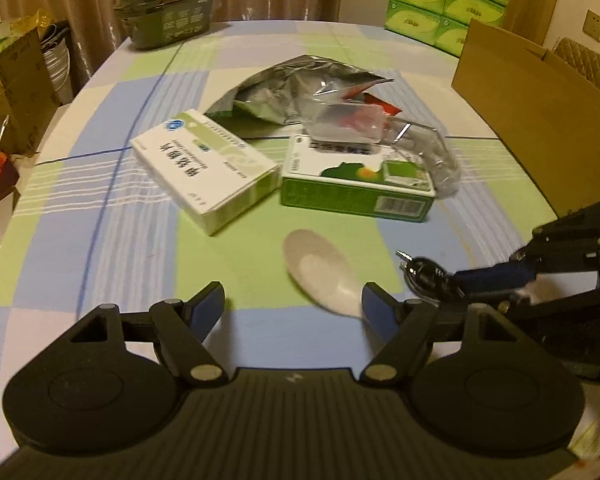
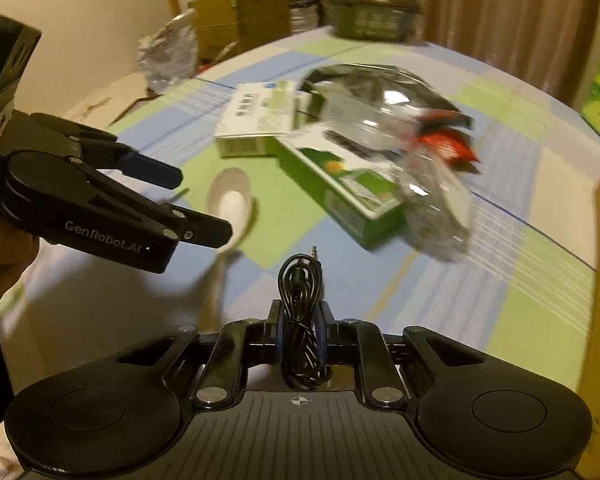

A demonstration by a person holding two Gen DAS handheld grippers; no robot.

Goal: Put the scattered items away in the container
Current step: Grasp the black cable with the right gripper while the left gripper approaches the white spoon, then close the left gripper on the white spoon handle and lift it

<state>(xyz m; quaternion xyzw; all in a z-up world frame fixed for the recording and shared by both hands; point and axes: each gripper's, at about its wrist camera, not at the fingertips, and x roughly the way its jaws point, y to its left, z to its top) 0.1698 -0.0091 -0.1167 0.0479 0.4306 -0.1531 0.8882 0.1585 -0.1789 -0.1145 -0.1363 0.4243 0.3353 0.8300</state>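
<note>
- Nearest, the right gripper (image 2: 300,320): jaws closed on a coiled black audio cable (image 2: 301,300), its plug end and loops standing free above the pads. Risk: a loose loop slipping out or catching on other items during the carry.
- Left gripper (image 1: 292,304): jaws wide, nothing between them, poised over a white ceramic spoon (image 1: 319,270) lying on the checked tablecloth (image 1: 120,240). Risk: the smooth, curved spoon skidding or pivoting as the pads close.
- White medicine box (image 1: 204,168) and green medicine box (image 1: 355,184), clear plastic wrapper (image 1: 431,152) draped on the latter. Risk: wrapper dragged off with the box.
- Silver foil bag (image 1: 300,84), crumpled: likely to deform under grip.
- Cardboard box (image 1: 539,120), far right, presumably the container; its raised wall could foul a low approach.
</note>
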